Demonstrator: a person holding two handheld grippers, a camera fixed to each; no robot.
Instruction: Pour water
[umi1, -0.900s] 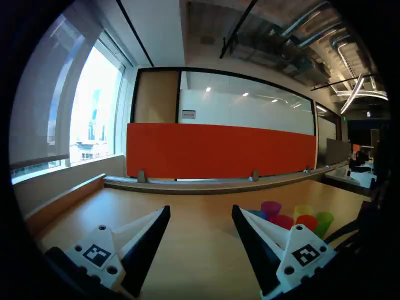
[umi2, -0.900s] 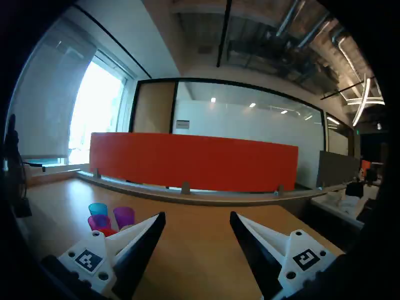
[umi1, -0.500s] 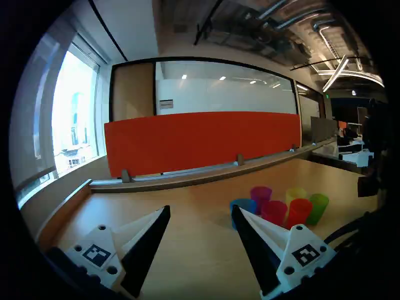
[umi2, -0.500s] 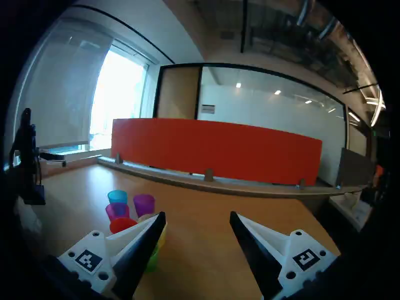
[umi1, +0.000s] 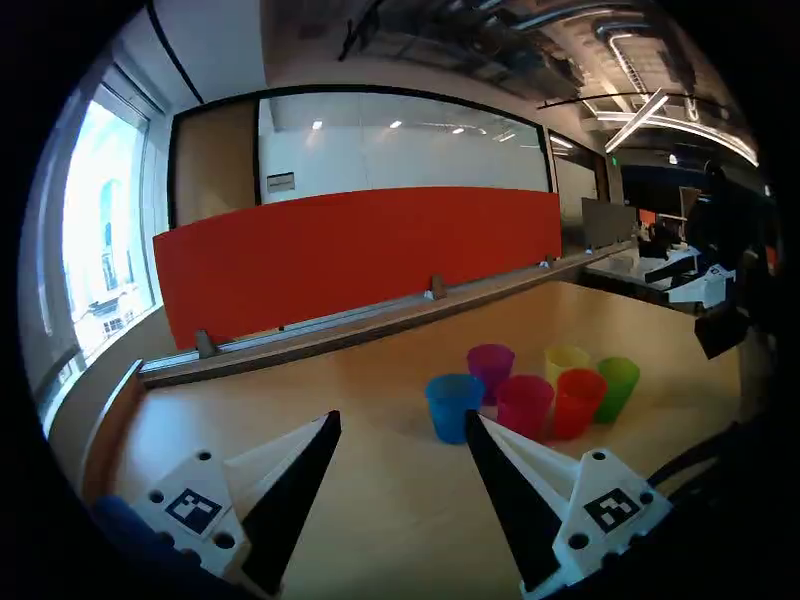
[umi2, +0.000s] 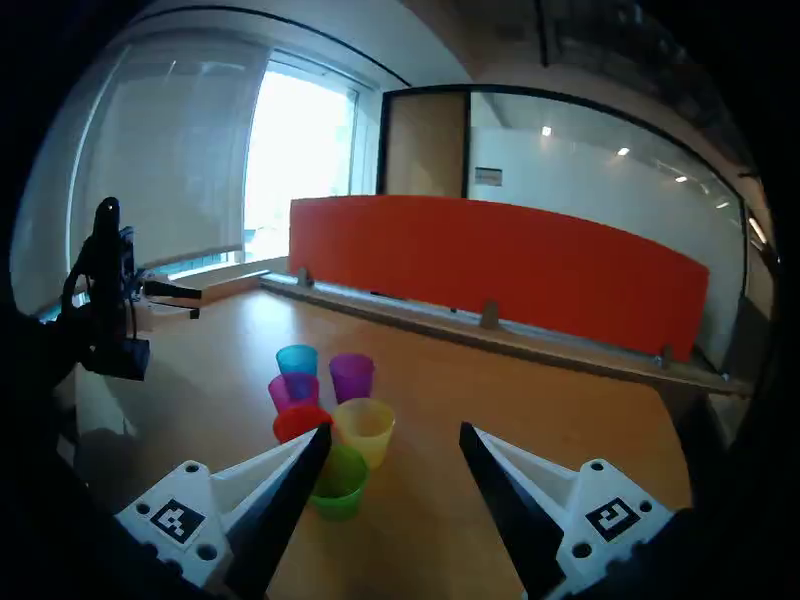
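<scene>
The left gripper (umi1: 400, 420) is hanging wide open over the table (umi1: 380, 520), gripping nothing. The right gripper (umi2: 393, 430) is standing just as wide and just as empty. Ahead of the left gripper and a little to its right, six cups (umi1: 524, 405) are sitting in a tight cluster, the blue cup (umi1: 453, 405) nearest, just off its right finger. For the right gripper the cluster is lying ahead and to its left, the green cup (umi2: 338, 485) nearest, partly behind its left finger, the yellow cup (umi2: 364, 430) just beyond. Whether any cup is holding water is not showing. The step, as I am reading it, is reaching for a cup. With the cups crowding together, each gripper is best taking an outer one: coming in level, passing a finger either side, closing gently on the thin wall, and lifting straight before tilting.
</scene>
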